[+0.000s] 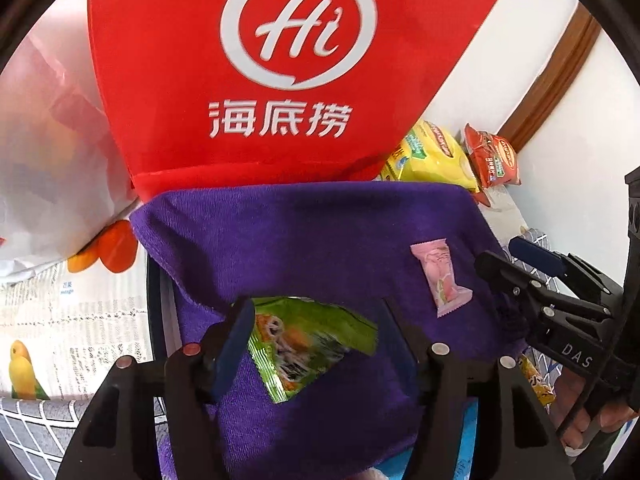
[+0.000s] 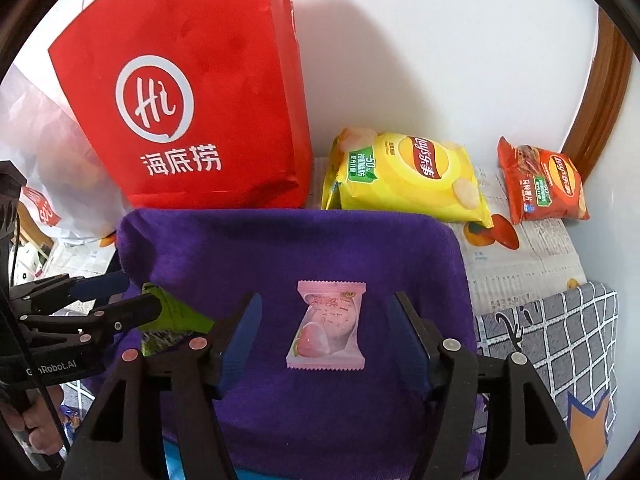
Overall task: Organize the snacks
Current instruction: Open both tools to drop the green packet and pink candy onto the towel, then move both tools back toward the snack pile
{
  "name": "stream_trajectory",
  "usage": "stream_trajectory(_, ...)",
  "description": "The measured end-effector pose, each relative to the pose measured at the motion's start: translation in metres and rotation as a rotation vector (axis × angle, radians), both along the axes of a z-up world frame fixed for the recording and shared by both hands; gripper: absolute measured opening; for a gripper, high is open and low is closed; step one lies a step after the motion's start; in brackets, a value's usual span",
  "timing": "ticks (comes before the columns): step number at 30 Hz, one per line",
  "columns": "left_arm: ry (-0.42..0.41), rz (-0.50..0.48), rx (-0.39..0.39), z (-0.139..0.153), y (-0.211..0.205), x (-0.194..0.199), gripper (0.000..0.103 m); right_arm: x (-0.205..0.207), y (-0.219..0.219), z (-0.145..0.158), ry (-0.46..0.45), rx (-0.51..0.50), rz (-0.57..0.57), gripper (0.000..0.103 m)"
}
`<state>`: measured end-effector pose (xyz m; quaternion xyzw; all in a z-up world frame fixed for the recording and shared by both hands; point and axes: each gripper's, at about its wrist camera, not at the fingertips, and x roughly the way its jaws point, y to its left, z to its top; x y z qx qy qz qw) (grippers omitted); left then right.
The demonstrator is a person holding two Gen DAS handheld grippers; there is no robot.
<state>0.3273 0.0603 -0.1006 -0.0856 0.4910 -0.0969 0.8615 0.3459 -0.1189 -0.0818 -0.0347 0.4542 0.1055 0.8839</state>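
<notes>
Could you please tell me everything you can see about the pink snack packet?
The pink packet is a small pillow-style wrapper of glossy film with crimped, serrated ends, printed with a peach picture and pale lettering. It looks sealed and lies flat on the purple towel, its long axis running away from the camera. It sits between the open fingers of the right hand-held gripper, with clear gaps on both sides; nothing but the towel touches it.
</notes>
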Motion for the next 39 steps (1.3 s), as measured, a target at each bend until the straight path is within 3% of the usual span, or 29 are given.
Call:
stream_trajectory(7, -0.027, 0.001, 0.003, 0.018, -0.002, -0.008, 0.067, -0.018, -0.003, 0.02, -0.038, -0.025, -0.015, 0.065)
stream_trajectory(14, -0.082, 0.01, 0.072, 0.043, -0.006, -0.021, 0.072, -0.044, -0.016, 0.037, -0.056, -0.046, -0.057, 0.081)
stream_trajectory(23, -0.127, -0.007, 0.108, 0.067, -0.018, -0.042, 0.075, -0.083, -0.041, 0.054, -0.107, -0.022, -0.12, 0.085)
stream_trajectory(31, -0.145, -0.04, 0.051, 0.08, -0.02, -0.055, 0.075, -0.107, -0.068, 0.055, -0.119, -0.001, -0.175, 0.085)
stream_trajectory(35, -0.181, -0.036, -0.006, 0.088, -0.017, -0.062, 0.075, -0.118, -0.079, 0.055, -0.125, 0.008, -0.196, 0.085)
stream_trajectory(39, -0.223, -0.039, -0.015, 0.101, -0.017, -0.072, 0.075, -0.129, -0.086, 0.055, -0.121, 0.003, -0.193, 0.085)
